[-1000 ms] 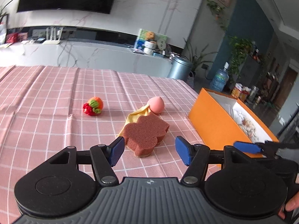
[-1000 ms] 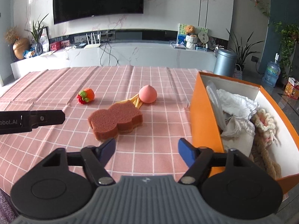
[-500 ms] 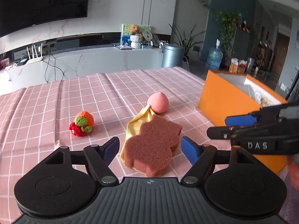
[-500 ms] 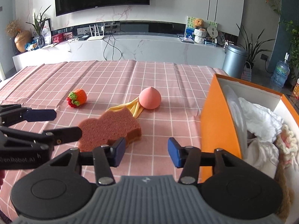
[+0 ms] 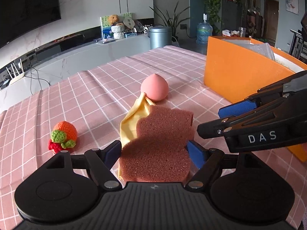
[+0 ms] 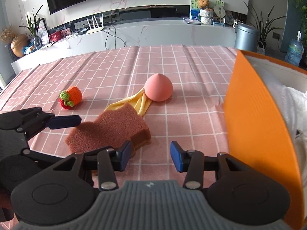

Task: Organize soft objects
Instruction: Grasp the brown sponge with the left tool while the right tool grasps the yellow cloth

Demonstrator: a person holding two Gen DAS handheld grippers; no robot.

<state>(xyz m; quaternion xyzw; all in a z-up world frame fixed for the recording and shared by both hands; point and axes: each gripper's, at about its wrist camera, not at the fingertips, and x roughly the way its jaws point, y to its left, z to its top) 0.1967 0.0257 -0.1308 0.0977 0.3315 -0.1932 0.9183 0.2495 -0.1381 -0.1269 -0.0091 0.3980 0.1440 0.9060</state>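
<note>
Fingers of the left gripper (image 5: 153, 152) stand wide on either side of the brown sponge (image 5: 159, 143); they have just been opening, and the sponge sits between them with its edges at or just beside the pads, not visibly squeezed. Fingers of the right gripper (image 6: 151, 155) are spread about halfway, with nothing but tablecloth between them; its left finger is just beside the sponge's near corner.

The sponge lies on the table (image 6: 191, 72), overlapping a yellow cloth (image 5: 132, 120) whose far end touches the pink peach-shaped toy (image 5: 154, 88). The crocheted toy (image 5: 63, 137) sits apart to the left, and the orange box (image 6: 255, 115) stands to the right with white fabric already inside.

Likely trouble: closing on the sponge could catch the cloth's edge too and drag it, tipping the peach. With 2 grippers crowding 1 sponge, they could also knock together or nudge it askew.

Both grippers point forward and down at the table, the right one crossing close in front of the left.
</note>
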